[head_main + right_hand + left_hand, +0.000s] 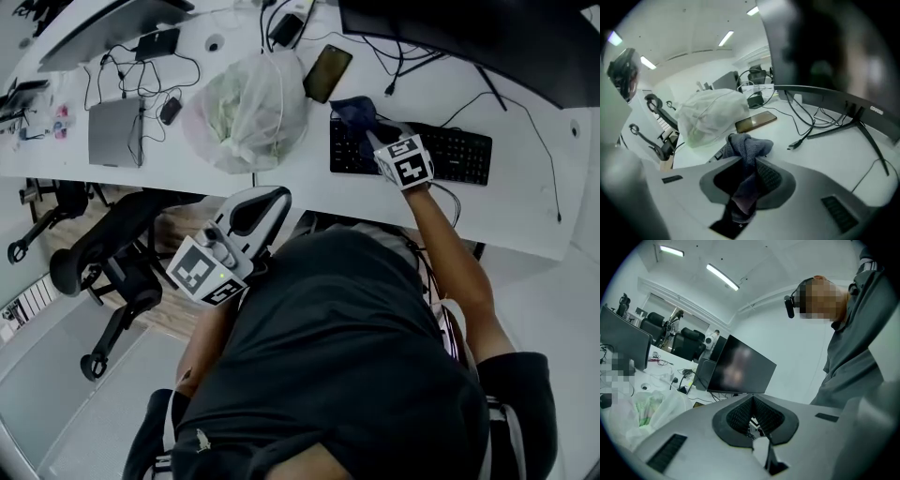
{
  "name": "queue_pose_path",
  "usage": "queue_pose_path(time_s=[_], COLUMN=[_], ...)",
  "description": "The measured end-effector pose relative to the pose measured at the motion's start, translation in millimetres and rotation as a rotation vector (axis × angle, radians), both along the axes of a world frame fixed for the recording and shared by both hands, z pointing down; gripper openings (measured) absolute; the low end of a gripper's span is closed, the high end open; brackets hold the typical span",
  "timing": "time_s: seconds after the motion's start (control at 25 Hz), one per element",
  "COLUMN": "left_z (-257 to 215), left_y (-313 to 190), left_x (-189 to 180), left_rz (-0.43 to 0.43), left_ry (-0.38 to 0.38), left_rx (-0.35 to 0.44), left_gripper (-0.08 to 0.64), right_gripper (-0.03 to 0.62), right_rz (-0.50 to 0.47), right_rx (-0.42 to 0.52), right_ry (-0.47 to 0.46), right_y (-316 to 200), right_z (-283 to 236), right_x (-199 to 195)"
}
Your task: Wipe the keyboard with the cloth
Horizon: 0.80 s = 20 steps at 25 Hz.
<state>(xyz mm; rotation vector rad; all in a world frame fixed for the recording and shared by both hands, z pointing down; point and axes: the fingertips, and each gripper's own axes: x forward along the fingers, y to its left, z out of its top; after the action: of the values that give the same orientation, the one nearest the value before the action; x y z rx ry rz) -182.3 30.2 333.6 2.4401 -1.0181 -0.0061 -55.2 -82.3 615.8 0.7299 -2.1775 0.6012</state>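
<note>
Pinches the cloth (749, 149) in the right gripper (746, 183), pads closed on the dark blue-grey fabric, one bunch bulging out past the fingertips and a tail trailing back through the hollow toward the camera. From the head view, sits over the left end of the black keyboard (457, 155), by the top-left keys, on the white desk (525, 211). Lies near a dark phone (327, 72), with a crumpled clear plastic bag (246, 111) further left. In the right gripper view, hides nearly all of the keyboard beneath gripper and fabric, leaving only a dark sliver at the left, too small to read as keys. Cannot tell whether touching the keys or hanging just above them, with the underside of the fabric out of sight in every view. Down by the torso, well apart from the keyboard: the left gripper (753, 401), pads pressed together on each other, tilted up toward a black monitor (740, 366) and the ceiling lights. In the head view, cuts that monitor off at the top edge and loses the front of the desk behind the person's dark shirt.
</note>
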Motion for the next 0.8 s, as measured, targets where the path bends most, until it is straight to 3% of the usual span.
queue_pose_path(time_s=[0.08,0.28,0.36,0.48,0.56,0.64,0.8], left_z=[-2,-4,0,4,0,-6,-11], left_y=[1,0,0,-3,-9,-12,-16], left_x=[1,-14,-12,-6,-9,-19,-52], left_rz=[0.003,-0.059,-0.057,-0.034,-0.041,-0.076,-0.17], left_ry=[-0.012,0.012,0.025,0.03,0.038,0.047,0.025], left_rx=[0.008,0.006,-0.005,-0.006,0.008,0.021,0.046], left_gripper=[0.005,0.005,0.005,0.005,0.005,0.005,0.005], right_gripper=[0.072,0.072,0.072,0.072,0.072,0.072,0.072], right_rz=[0.012,-0.12,-0.12,-0.048,-0.022,-0.043,-0.173], right_rx=[-0.037,-0.211,-0.179,-0.032,-0.013,-0.064,-0.176], right_ry=[0.011,-0.006,-0.029,-0.041,-0.017,-0.003,0.003], right_y=[6,121,105,28,4,31,108], right_z=[3,20,16,-4,-7,4,15], right_x=[2,-13,-16,-12,-10,-13,-23])
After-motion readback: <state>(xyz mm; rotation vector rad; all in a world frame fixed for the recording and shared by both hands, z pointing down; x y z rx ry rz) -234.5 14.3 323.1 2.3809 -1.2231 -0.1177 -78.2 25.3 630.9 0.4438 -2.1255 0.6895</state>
